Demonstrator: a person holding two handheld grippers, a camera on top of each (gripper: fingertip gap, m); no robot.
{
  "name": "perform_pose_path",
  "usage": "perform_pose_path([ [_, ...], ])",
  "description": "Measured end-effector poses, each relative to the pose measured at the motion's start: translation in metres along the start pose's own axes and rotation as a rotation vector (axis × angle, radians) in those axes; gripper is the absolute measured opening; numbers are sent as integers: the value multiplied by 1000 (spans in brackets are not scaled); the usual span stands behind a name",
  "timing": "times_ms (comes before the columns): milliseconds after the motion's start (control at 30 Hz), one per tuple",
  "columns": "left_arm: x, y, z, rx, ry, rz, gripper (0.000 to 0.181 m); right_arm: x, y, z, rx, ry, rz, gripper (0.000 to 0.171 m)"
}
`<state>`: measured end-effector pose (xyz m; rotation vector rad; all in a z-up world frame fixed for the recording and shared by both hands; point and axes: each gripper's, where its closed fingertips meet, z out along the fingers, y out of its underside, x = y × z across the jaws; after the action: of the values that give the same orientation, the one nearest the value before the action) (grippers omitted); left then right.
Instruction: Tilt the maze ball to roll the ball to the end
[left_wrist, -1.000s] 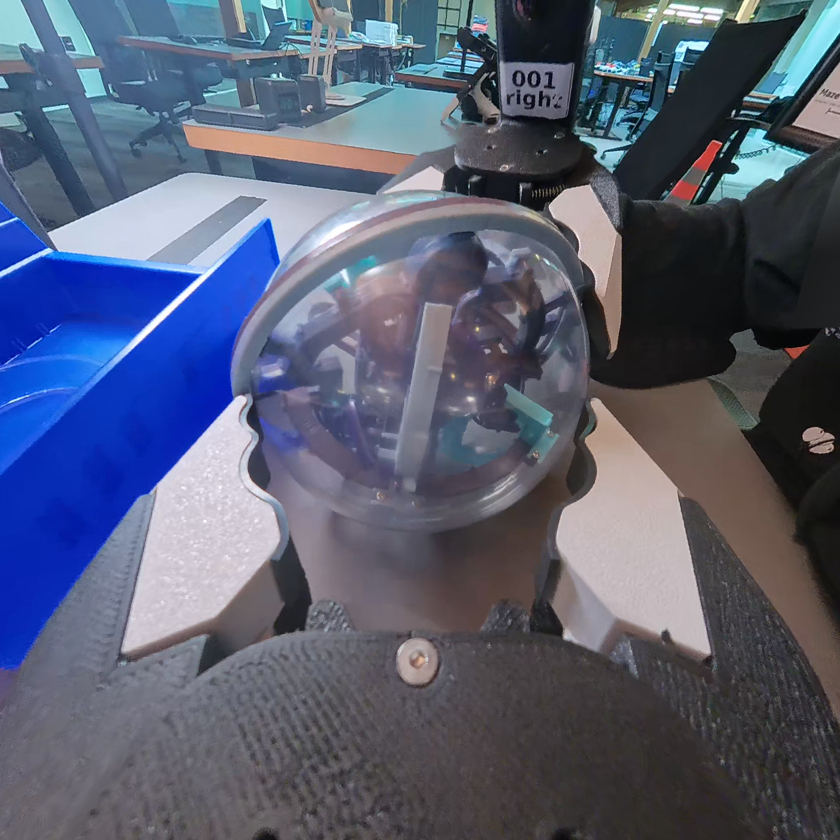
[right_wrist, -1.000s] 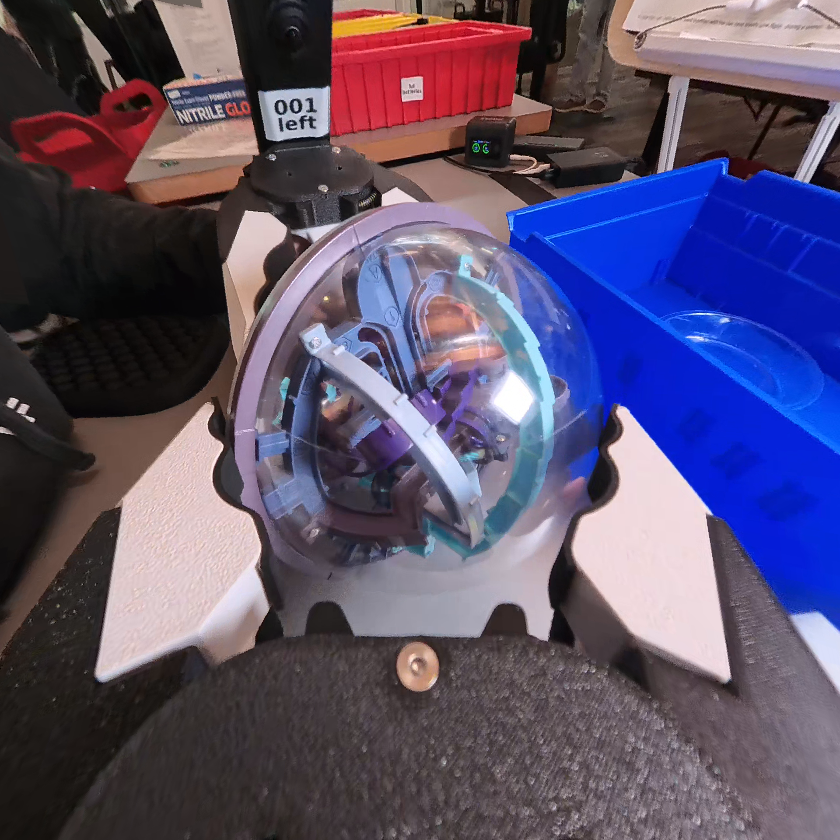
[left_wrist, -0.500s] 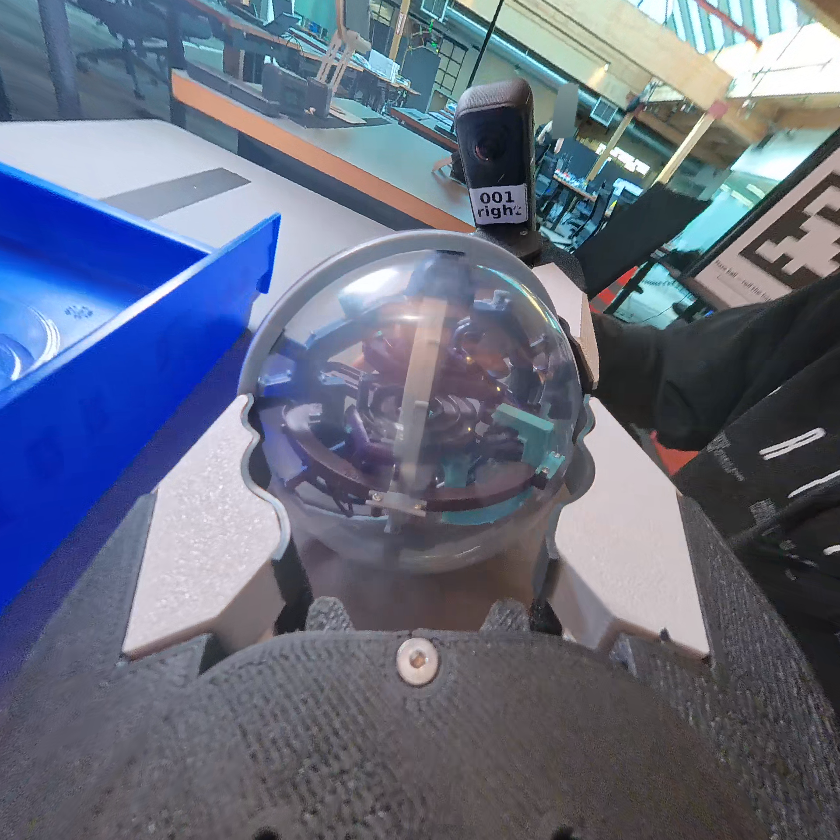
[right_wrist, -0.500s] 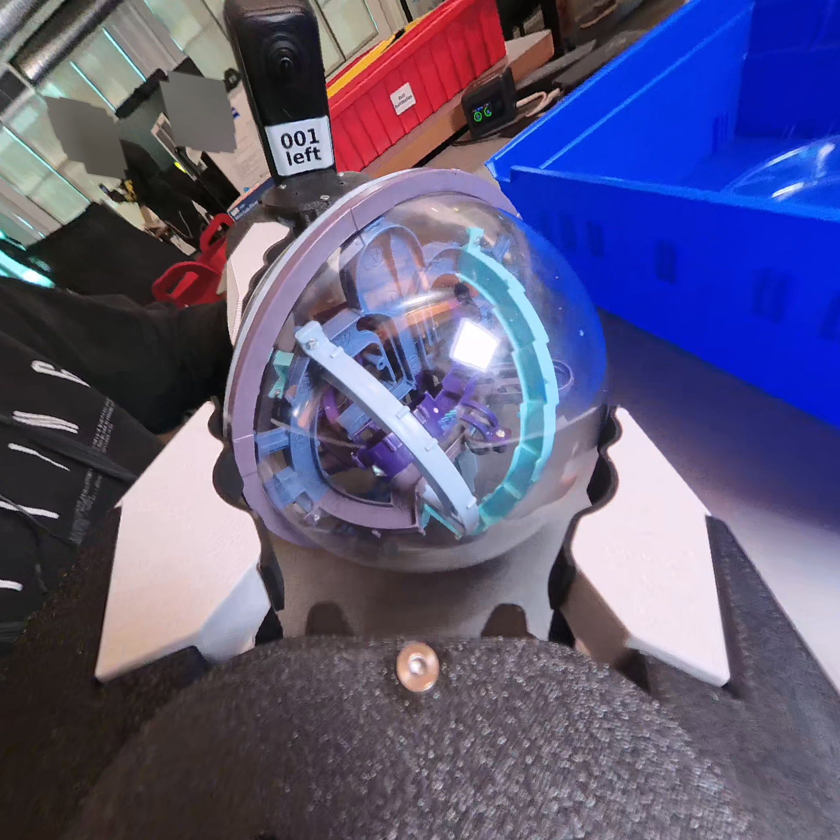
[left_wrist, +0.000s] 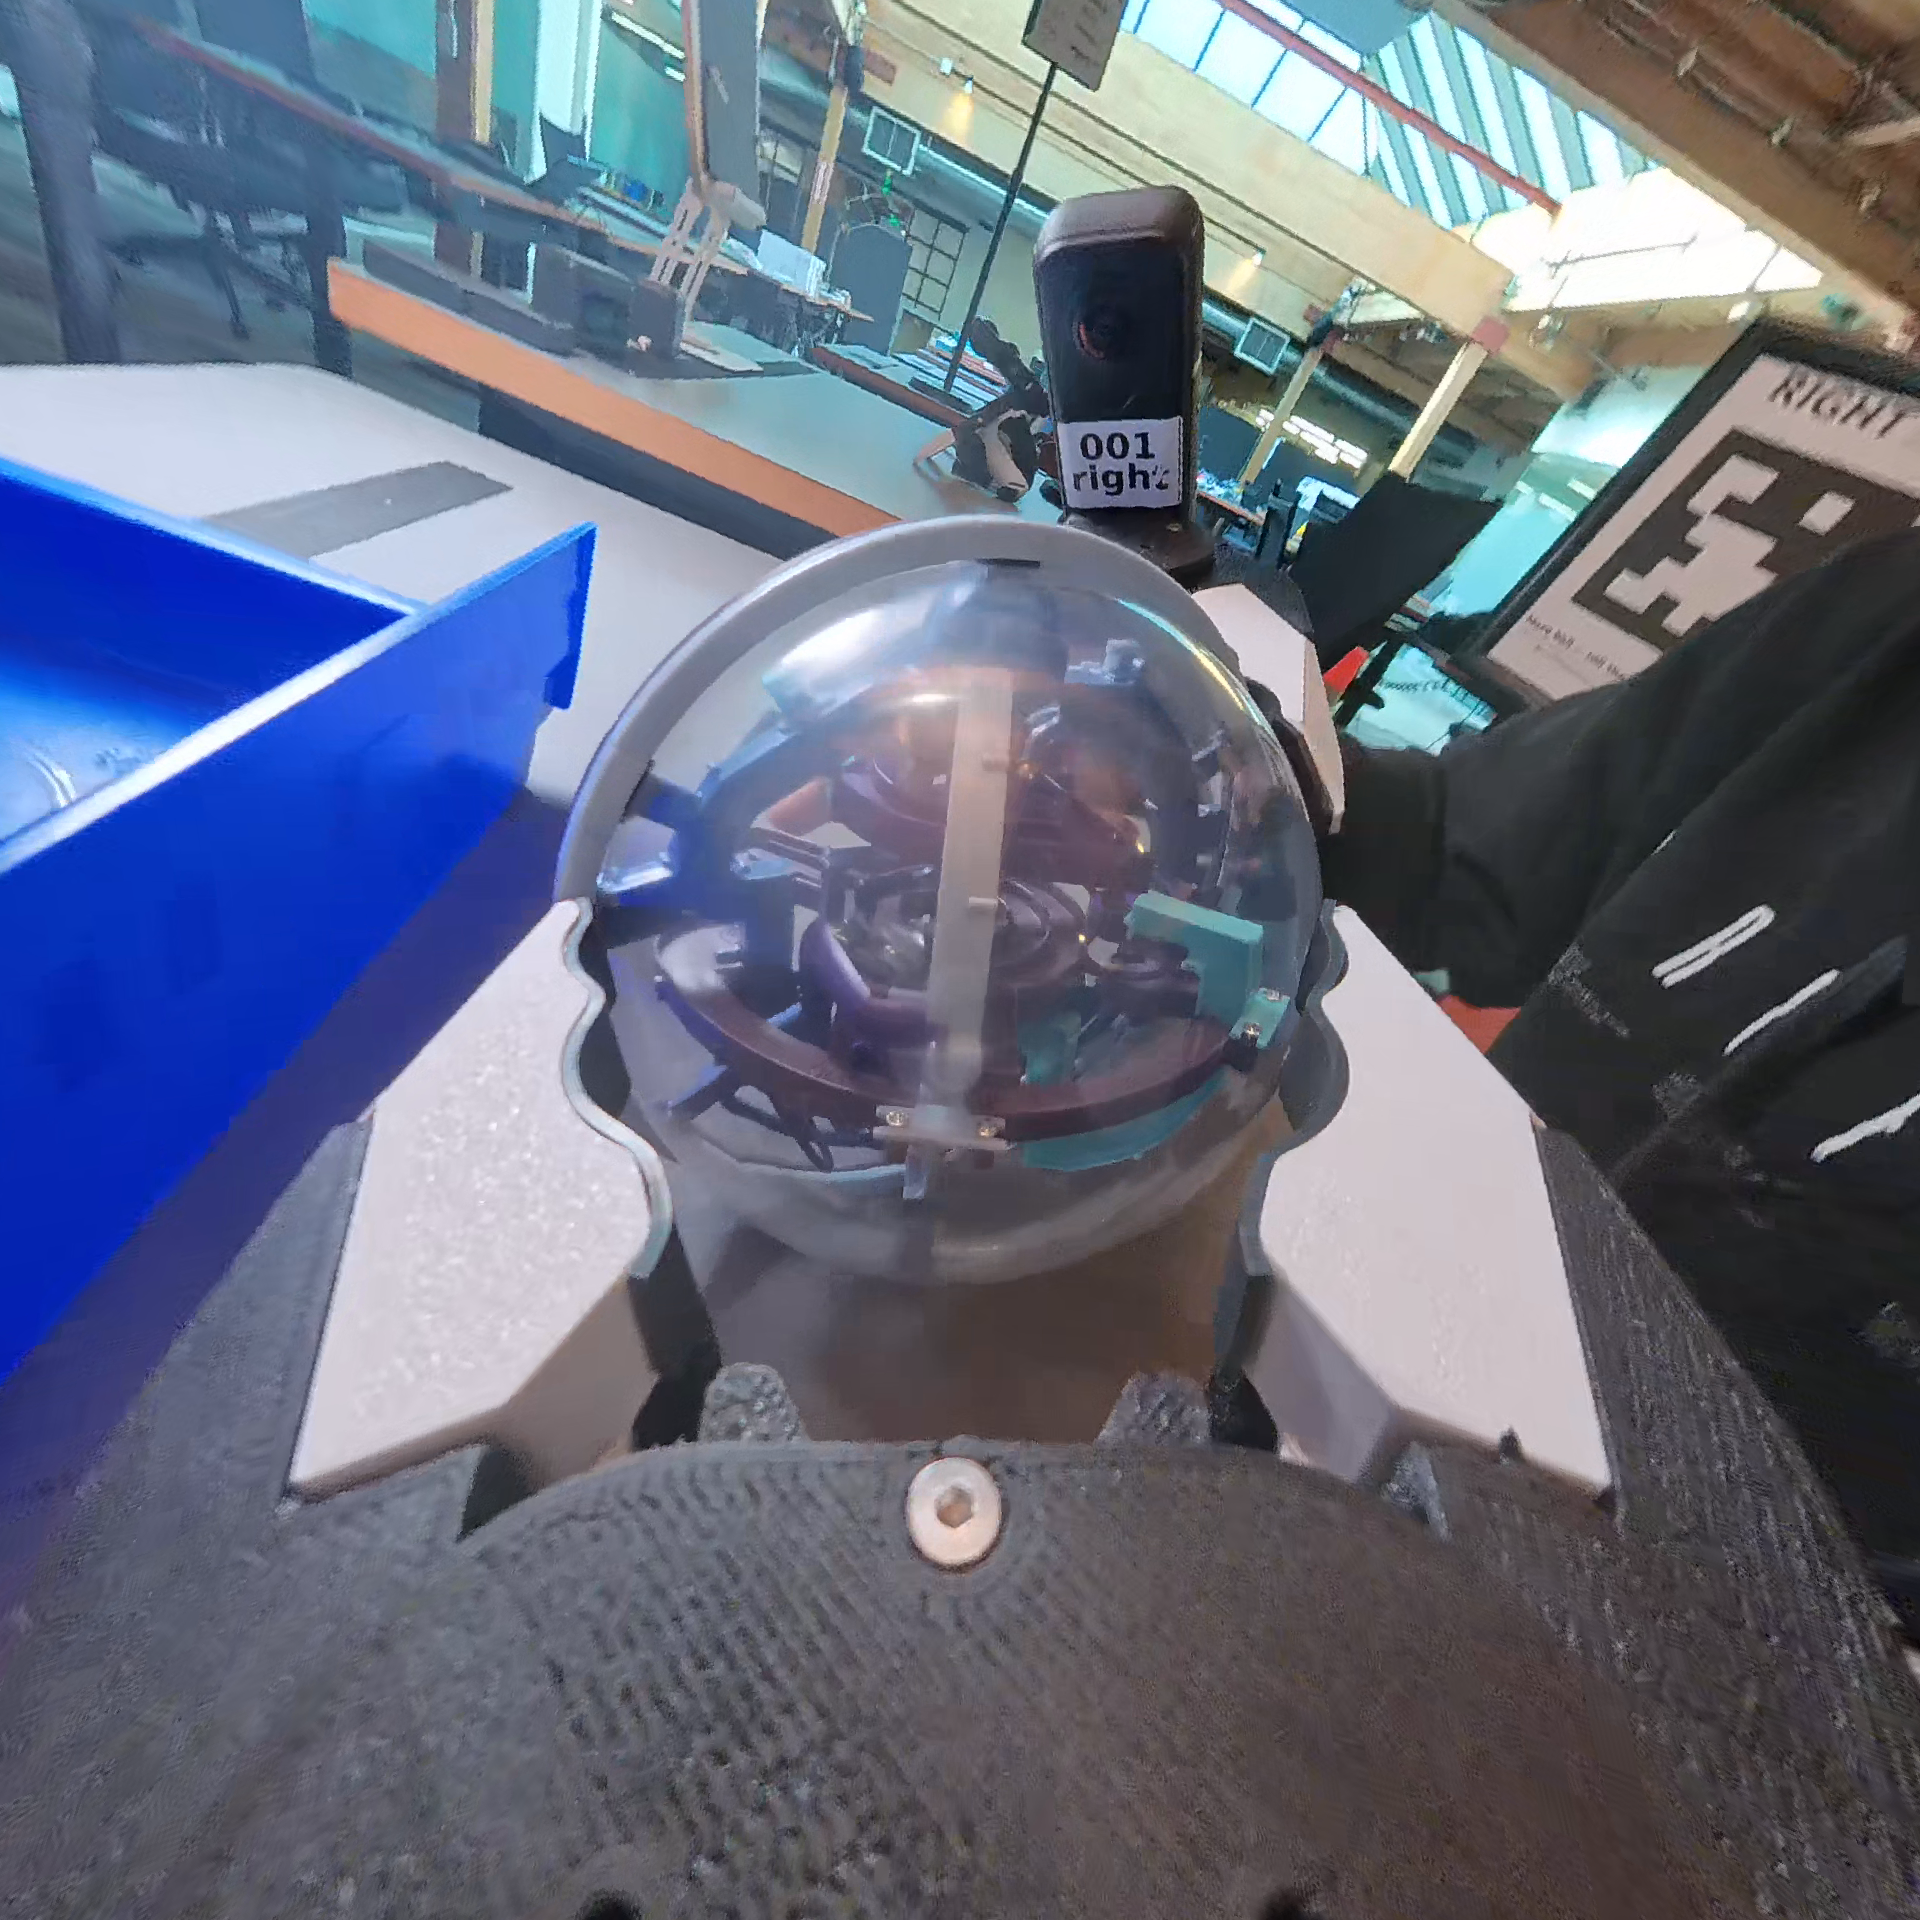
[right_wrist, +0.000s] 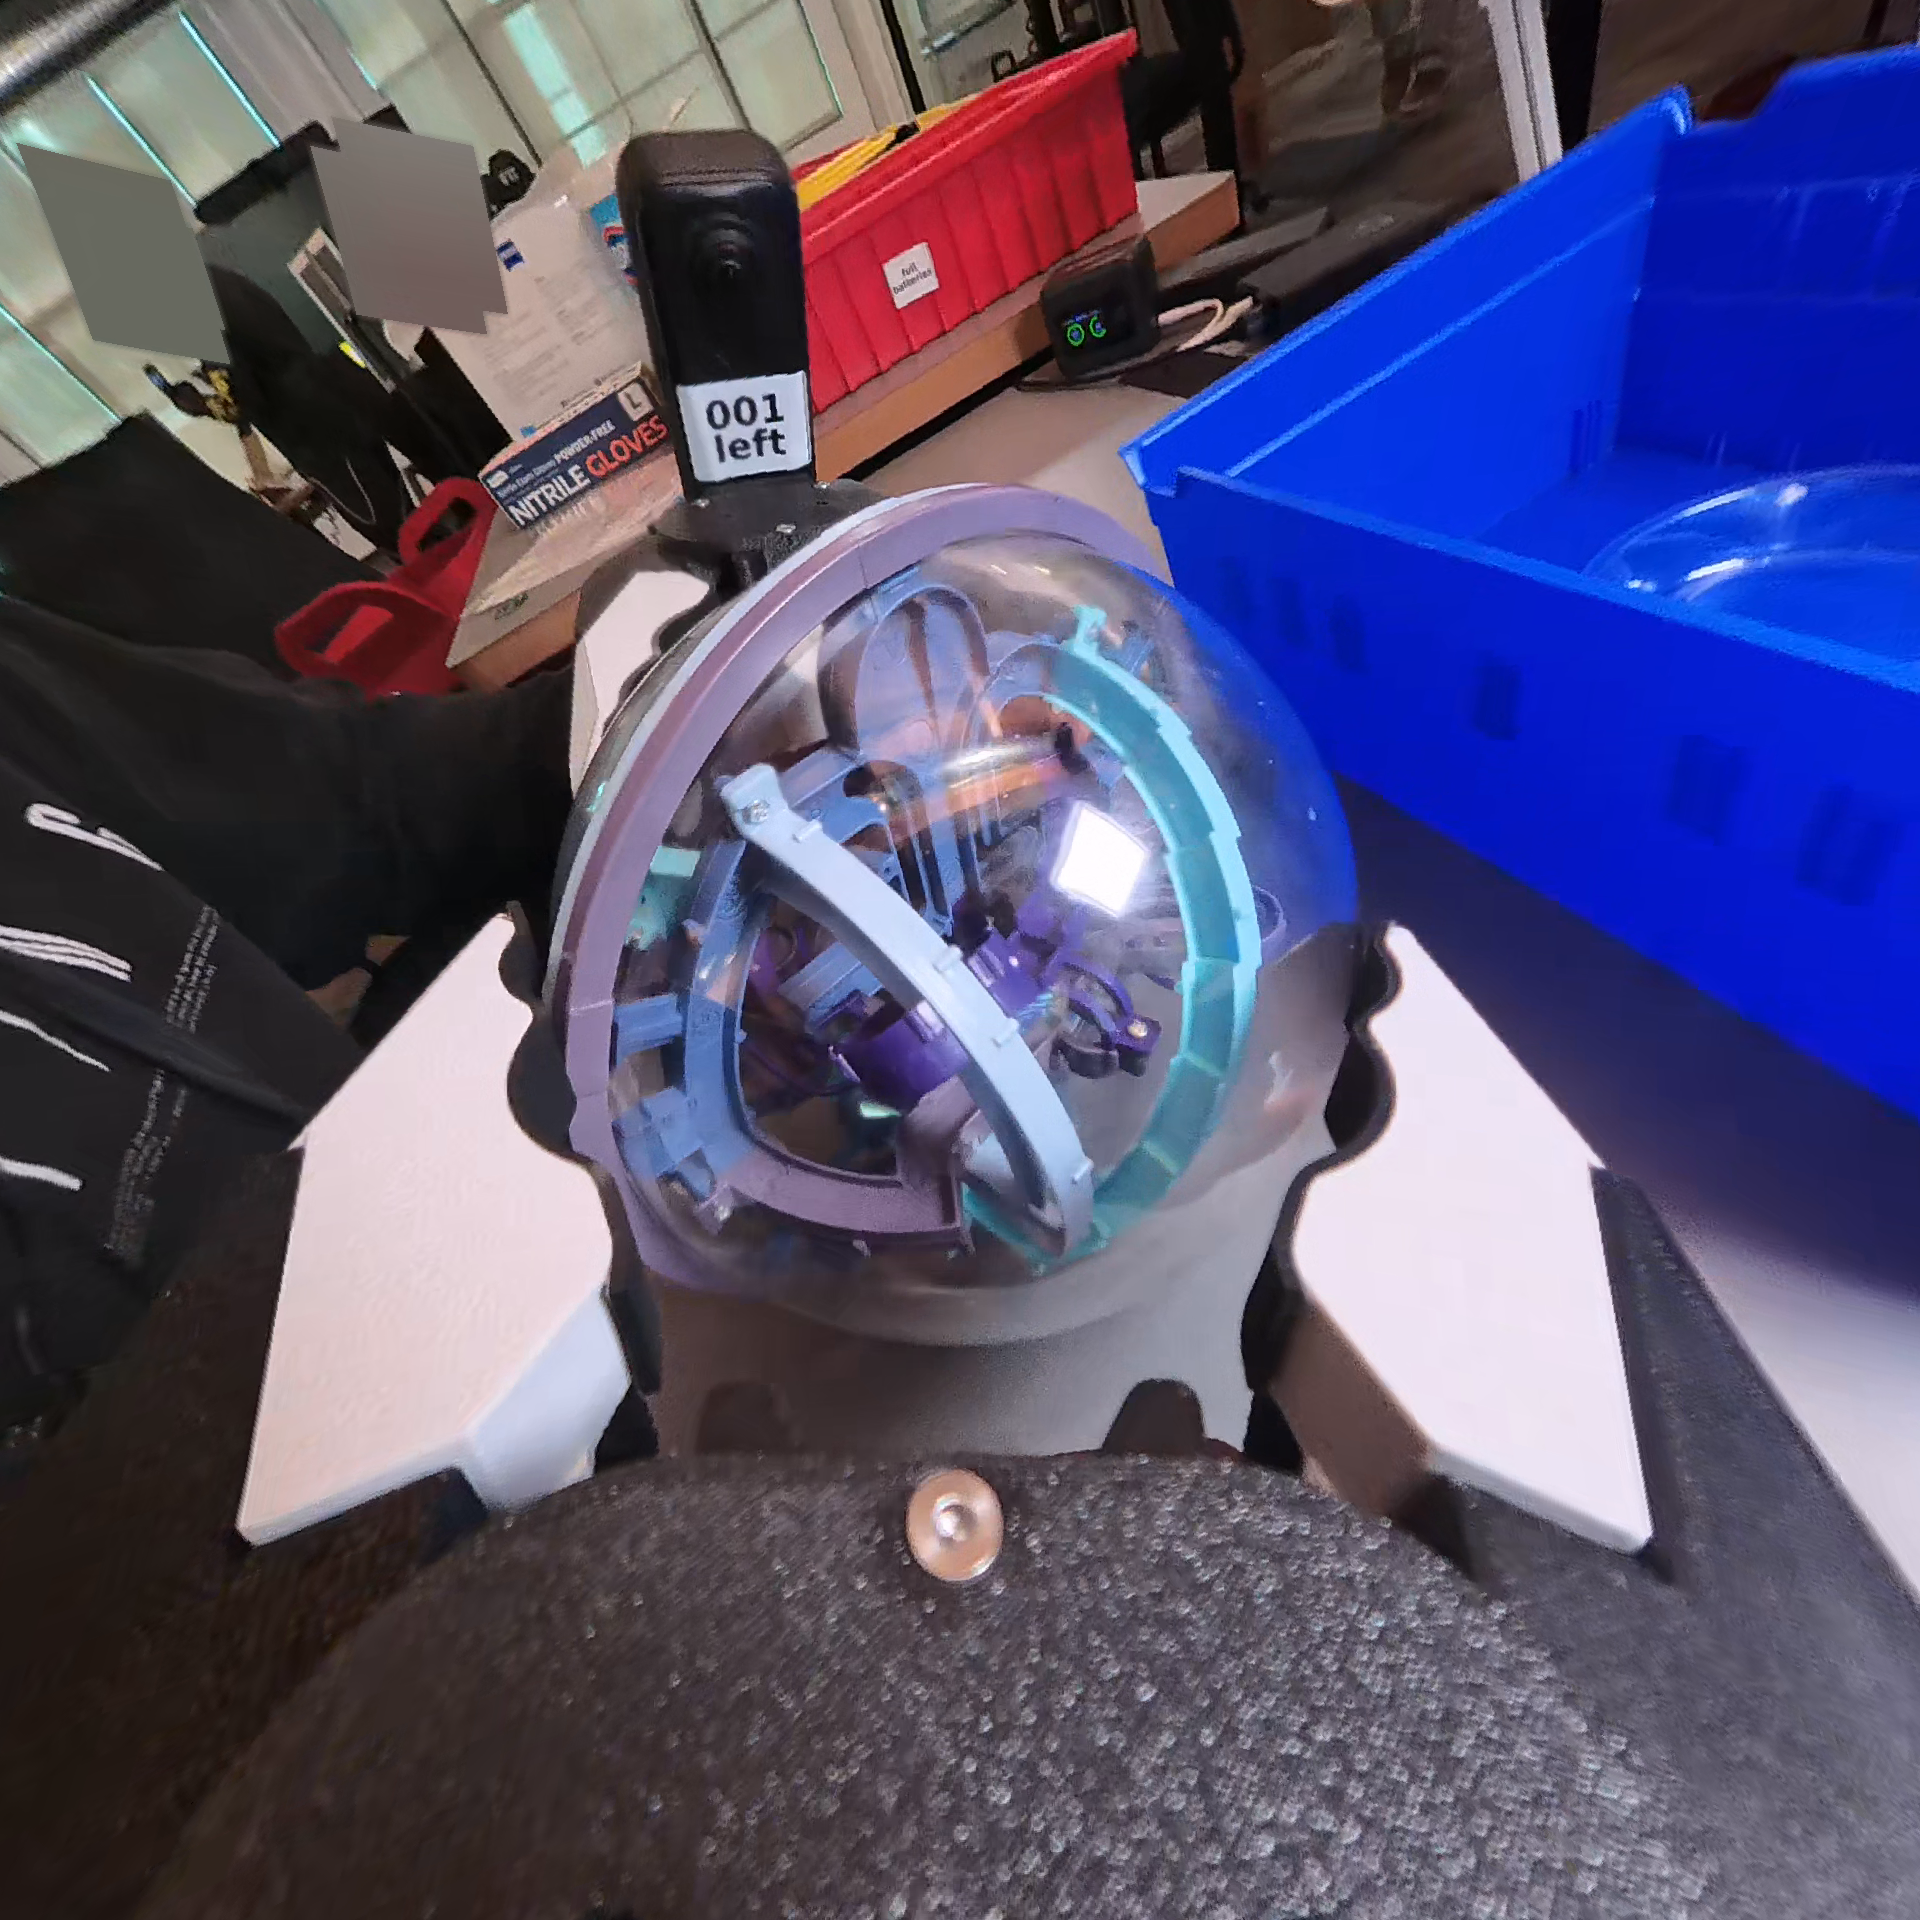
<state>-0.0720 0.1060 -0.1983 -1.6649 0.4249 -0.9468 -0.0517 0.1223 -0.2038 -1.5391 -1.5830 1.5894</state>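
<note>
- Pale tabletop (left_wrist: 665, 582) stretches beneath both grippers, with long workshop benches (left_wrist: 727, 416) and skylights behind.
- The clear plastic maze ball (left_wrist: 951, 914) with its blue, purple and teal tracks inside is held above the tabletop, between the two grippers, which face each other.
- The left gripper (left_wrist: 951, 1039) cradles one half of the maze ball; its white jaws are spread wide and press the sphere's sides.
- The right gripper (right_wrist: 951, 1049) grips the opposite half the same way, jaws wide against the shell.
- The small ball inside cannot be made out.
- A blue plastic bin (right_wrist: 1558, 665) sits just beside the sphere, holding a clear dome (right_wrist: 1787, 540).
- A red crate (right_wrist: 977, 239) stands on a bench farther off.
</note>
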Motion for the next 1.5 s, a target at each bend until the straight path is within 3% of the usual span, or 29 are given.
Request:
perform_pose_path([
  [167,11,7,-4,10,-3,183,129,-10,-1,1,-19,27,-123,146],
  [667,13,27,-18,-26,49,322,124,-24,-3,10,-72,101,-270,146],
  [967,3,26,-19,-38,43,197,123,-13,-9,14,-108,88,-154,146],
  [1300,2,0,-18,-73,-85,431,129,1,-16,31,-287,-49,7,147],
  [1500,-6,7,-21,-58,-35,225,137,3,-23,49,-330,-125,166,146],
])
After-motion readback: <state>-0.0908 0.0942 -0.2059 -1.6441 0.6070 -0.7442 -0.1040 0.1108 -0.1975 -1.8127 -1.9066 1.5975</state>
